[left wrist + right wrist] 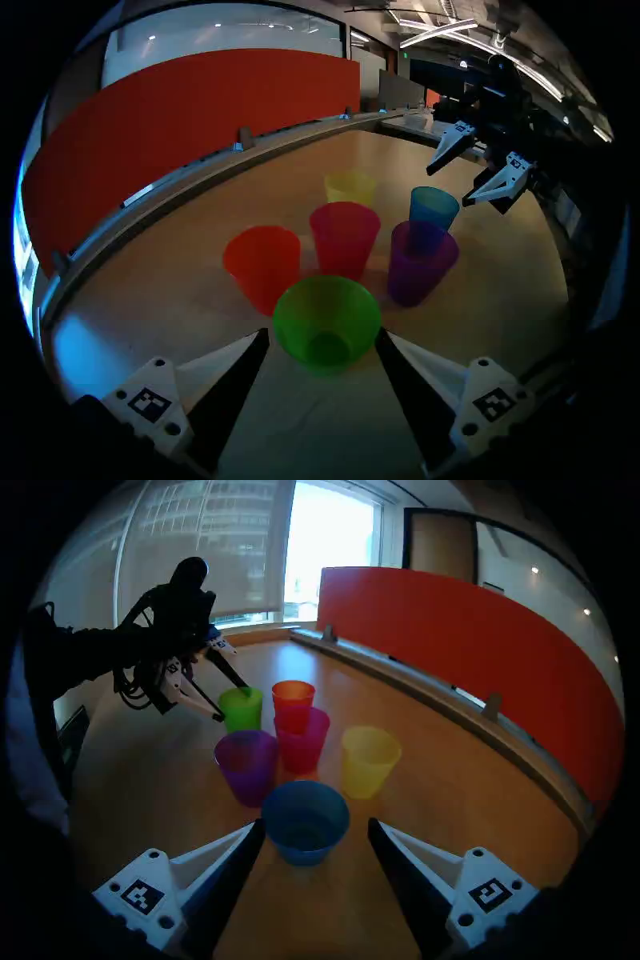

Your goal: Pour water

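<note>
Six plastic cups stand close together on a wooden table. In the left gripper view the green cup [326,320] sits between the fingers of my left gripper [320,334], which is open and close on both sides. Behind it are the orange cup [262,266], red cup [344,238], purple cup [420,260], blue cup [434,208] and yellow cup [350,188]. My right gripper [314,824] is open around the blue cup [305,820], with a gap on its right side. From there the left gripper [234,702] flanks the green cup [241,708].
A red partition [184,112] with a metal rail runs along the table's [160,304] far edge. Bright windows [328,536] lie beyond the table. A hand and dark sleeve [88,652] hold the left gripper. The right gripper [450,186] hovers by the blue cup.
</note>
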